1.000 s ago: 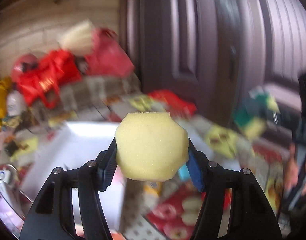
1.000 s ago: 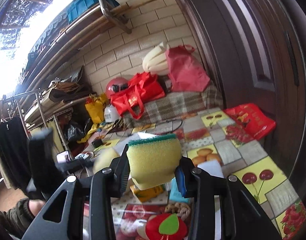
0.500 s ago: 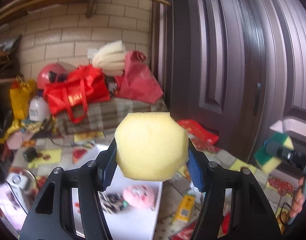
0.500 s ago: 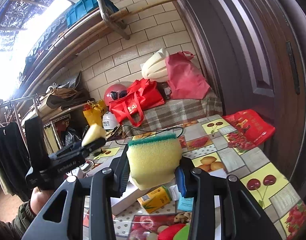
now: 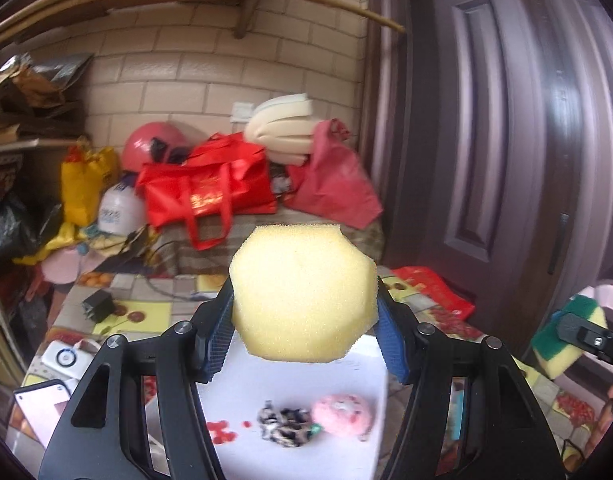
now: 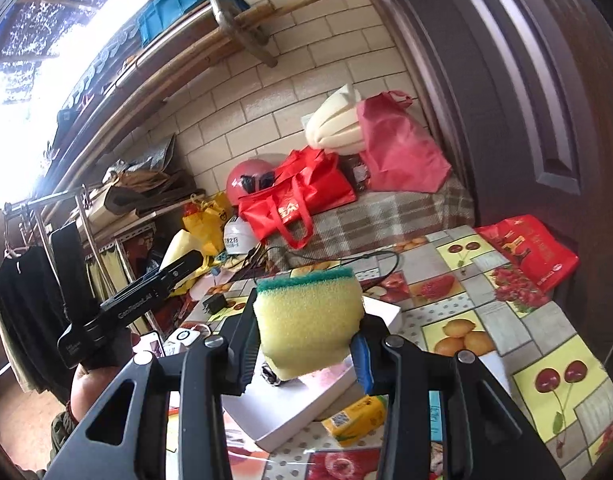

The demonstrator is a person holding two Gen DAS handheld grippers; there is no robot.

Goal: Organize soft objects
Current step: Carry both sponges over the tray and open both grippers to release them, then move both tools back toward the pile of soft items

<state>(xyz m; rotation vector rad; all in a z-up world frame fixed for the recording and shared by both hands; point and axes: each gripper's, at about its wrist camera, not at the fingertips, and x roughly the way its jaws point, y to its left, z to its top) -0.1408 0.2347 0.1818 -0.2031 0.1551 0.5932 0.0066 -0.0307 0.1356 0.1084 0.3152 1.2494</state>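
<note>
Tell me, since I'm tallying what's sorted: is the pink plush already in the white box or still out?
In. The pink plush lies on the white box's floor beside a leopard-print scrunchie, seen from the left wrist.

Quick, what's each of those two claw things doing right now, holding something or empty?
Left gripper: shut on the yellow sponge.
Right gripper: shut on the green-topped sponge.

The left tool (image 5: 304,330) now faces the brick wall (image 5: 226,80) and red bag (image 5: 210,188) squarely, where a second ago it looked at the dark door (image 5: 486,140) through blur; the white box (image 5: 274,396) with its pink plush (image 5: 342,414) now lies below it; the right tool (image 6: 306,346) sits higher over the surface (image 6: 506,320), the left tool's yellow sponge (image 6: 180,248) raised further at its left.
</note>
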